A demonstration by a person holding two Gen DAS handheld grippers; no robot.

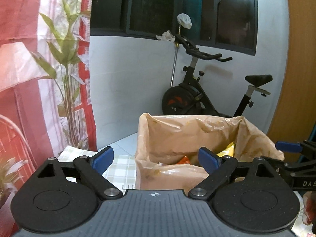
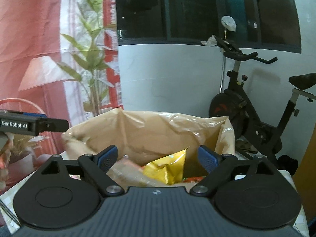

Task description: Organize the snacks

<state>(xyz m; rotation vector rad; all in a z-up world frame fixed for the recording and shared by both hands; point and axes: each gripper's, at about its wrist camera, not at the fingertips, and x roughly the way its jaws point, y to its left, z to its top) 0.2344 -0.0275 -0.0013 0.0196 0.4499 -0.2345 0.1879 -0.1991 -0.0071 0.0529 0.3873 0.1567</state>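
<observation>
A box lined with a tan plastic bag [image 1: 177, 134] stands on the table; it also shows in the right wrist view [image 2: 158, 130]. Inside lie a yellow snack packet [image 2: 167, 167], a clear wrapped packet [image 2: 126, 169] and an orange packet [image 1: 182, 160]; the yellow one also shows in the left wrist view [image 1: 227, 151]. My left gripper [image 1: 156, 158] is open and empty, just in front of the box's left half. My right gripper [image 2: 158, 156] is open and empty, over the box's near edge above the yellow packet. It shows at the right of the left view [image 1: 290, 148].
A checked tablecloth [image 1: 120, 165] covers the table. An exercise bike [image 1: 207, 90] stands behind the box by the pale wall. A red and white curtain with leaf print [image 1: 49, 59] hangs at the left. A wooden panel [image 1: 296, 69] is at the right.
</observation>
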